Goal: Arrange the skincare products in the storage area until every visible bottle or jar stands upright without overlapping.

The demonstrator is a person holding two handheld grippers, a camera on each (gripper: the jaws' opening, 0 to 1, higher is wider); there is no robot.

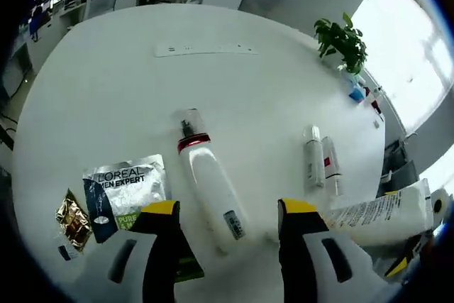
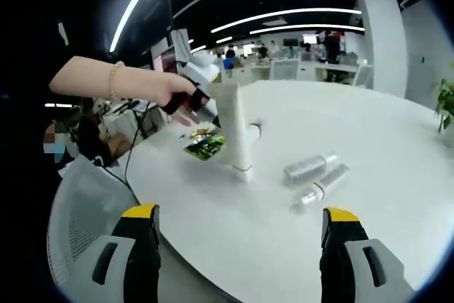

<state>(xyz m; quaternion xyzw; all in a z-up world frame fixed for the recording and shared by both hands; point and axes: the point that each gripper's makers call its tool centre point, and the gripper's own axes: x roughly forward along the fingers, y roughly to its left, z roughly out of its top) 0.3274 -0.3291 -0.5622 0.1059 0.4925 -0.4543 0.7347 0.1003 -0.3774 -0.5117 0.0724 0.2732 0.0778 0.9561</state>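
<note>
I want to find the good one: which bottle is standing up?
The tall white plastic tube, upright on its cap; the two small white bottles beside it lie flat.

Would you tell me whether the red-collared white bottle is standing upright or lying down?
Lying down: the bottle rests lengthwise on the table, its clear cap pointing along the tabletop.

1. Table [image 1: 106, 83]: plain white.
2. Spray bottle [image 1: 209, 186]: white body, red collar, clear cap.
3. Sachet [image 1: 126, 191]: silver and dark blue, green patch near its bottom.
4. Small packet [image 1: 73, 219]: gold.
5. Tube [image 1: 379, 211]: white, dark printed text.
6. Plant [image 1: 342, 39]: green leaves.
7. Jaws in both views: black, yellow tips.
8. Standing tube [image 2: 234, 129]: white.
</note>
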